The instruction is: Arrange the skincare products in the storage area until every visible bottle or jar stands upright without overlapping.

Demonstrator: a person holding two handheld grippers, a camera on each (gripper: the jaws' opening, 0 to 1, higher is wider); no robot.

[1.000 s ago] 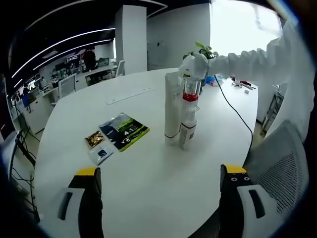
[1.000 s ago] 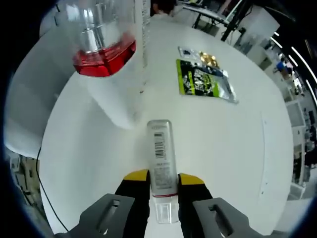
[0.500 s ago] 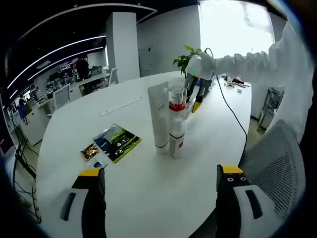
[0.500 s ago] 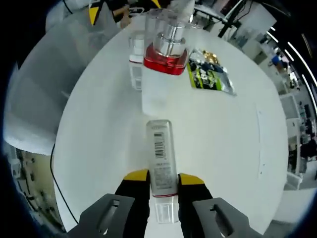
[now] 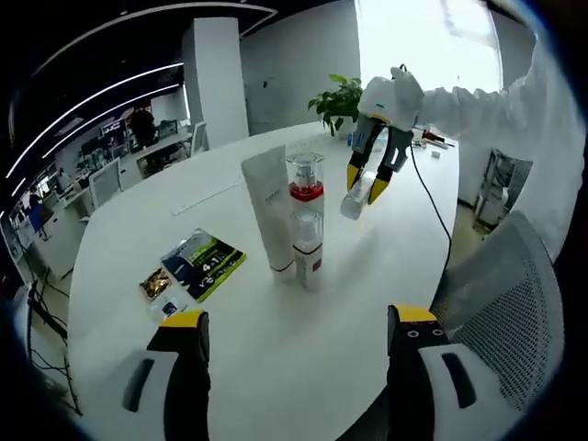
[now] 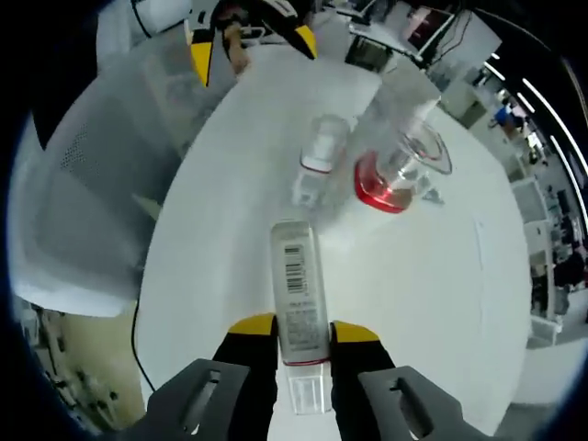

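Three products stand upright, close together, on the round white table [image 5: 276, 367]: a white tube [image 5: 268, 211], a clear bottle with a red base [image 5: 305, 179] and a small clear bottle with a red band [image 5: 307, 248]. Right of them my right gripper [image 5: 366, 182] hangs in the air, shut on a clear bottle [image 5: 353, 204]. In the right gripper view that barcoded clear bottle [image 6: 296, 294] sits between the jaws of my right gripper [image 6: 296, 329], above the small bottle [image 6: 317, 165] and the red-based bottle [image 6: 390, 179]. My left gripper [image 5: 299, 318] is open, holding nothing, near the table's front edge.
A green packet [image 5: 204, 262], a gold packet [image 5: 152, 283] and a small sachet [image 5: 170, 308] lie left of the bottles. A potted plant [image 5: 340, 96] stands at the far side with a cable. A grey mesh chair [image 5: 514, 303] is at the right edge.
My right gripper has lifted the clear bottle up and away from the group, to its right. The standing products have not moved; both cameras have shifted.
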